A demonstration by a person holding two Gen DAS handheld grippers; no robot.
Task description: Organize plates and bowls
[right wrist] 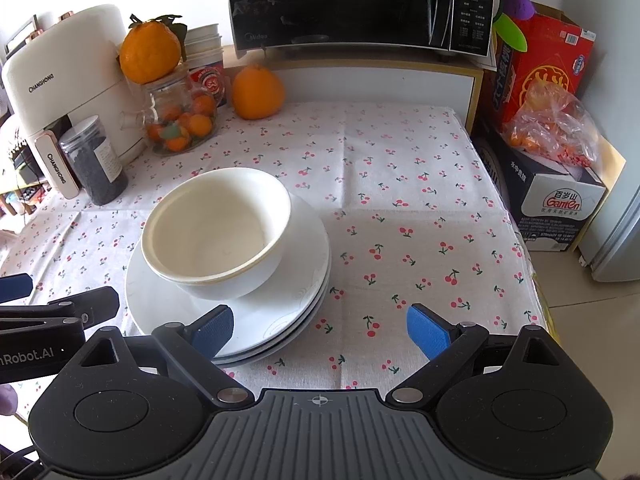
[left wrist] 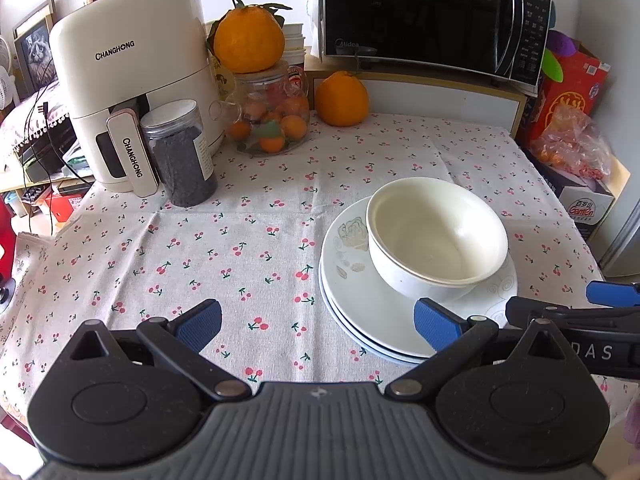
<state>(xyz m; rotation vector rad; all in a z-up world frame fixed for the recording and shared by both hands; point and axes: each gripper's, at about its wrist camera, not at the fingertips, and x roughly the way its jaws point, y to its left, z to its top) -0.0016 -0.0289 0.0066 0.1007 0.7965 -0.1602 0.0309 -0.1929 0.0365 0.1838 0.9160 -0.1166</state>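
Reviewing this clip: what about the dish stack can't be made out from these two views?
- Plate count: both views show only stacked rims, seemingly three; the bowls cover the middle.
- Bowl count: nested rims suggest two; the lower one is hidden.
- Plates' near edge: in the right wrist view, behind a fingertip.

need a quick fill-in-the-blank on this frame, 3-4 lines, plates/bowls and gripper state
1. The nested bowls sit on a stack of ____.
2. Both the left gripper and the right gripper are ____, holding nothing.
3. The large orange rests on top of the glass ____.
4. The tablecloth is printed with small ____.

Missing words: plates; open; jar; cherries
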